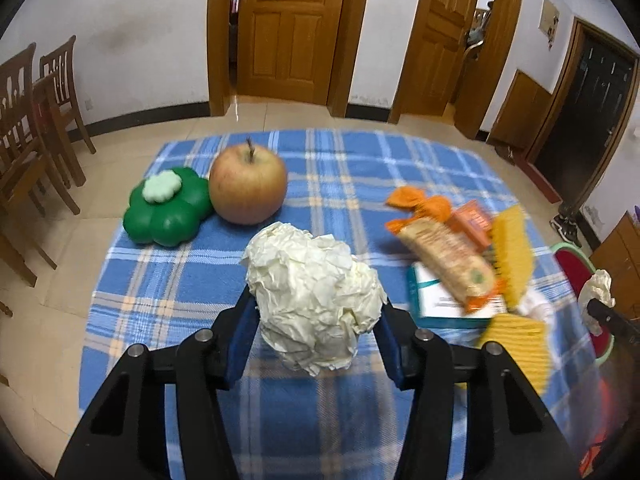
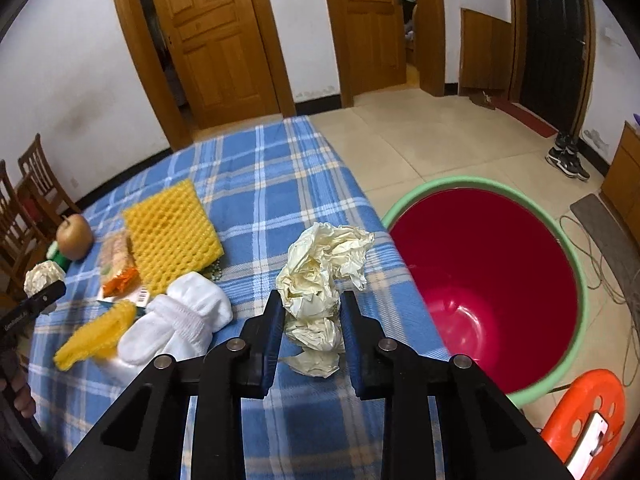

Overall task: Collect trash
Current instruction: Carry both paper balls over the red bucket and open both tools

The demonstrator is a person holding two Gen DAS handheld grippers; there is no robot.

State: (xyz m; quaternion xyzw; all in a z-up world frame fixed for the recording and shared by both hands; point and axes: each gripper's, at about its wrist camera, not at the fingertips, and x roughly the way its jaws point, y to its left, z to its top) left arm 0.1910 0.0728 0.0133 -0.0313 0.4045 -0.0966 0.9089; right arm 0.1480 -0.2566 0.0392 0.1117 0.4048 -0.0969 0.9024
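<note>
two crumpled paper wads are in play. the white paper wad [image 1: 316,300] sits clamped between the jaws of the left gripper [image 1: 316,320], held over the near part of the table [image 1: 168,288], which carries a blue plaid cloth. the cream paper wad [image 2: 320,292] is pinched between the jaws of the right gripper [image 2: 312,312], near the table's right edge, just beside the red bin [image 2: 492,280] with a green rim that stands on the floor right of the table. bin interior looks bare red as far as visible. in the right wrist view the white wad and the left gripper also show at far left. other stuff on the table: apple [image 1: 248,184] touching a green flower-shaped container [image 1: 168,208] at the far left; an orange snack wrapper [image 1: 440,248] lying on a white and teal box [image 1: 436,300], blurred in the left view; yellow foam net sheet [image 2: 172,232] lying flat beside the wrapper; a second yellow foam net [image 2: 96,332], rolled, near the front; white socks [image 2: 180,320] bundled between the foam pieces and the right gripper. orange plastic stool [image 2: 580,408] on the floor beside the bin, something white on it, can't tell what. wooden chairs [image 1: 32,128] left of the table, wooden doors [image 1: 292,28] behind, pair of shoes [image 2: 568,156] on the tiled floor by the dark door.
</note>
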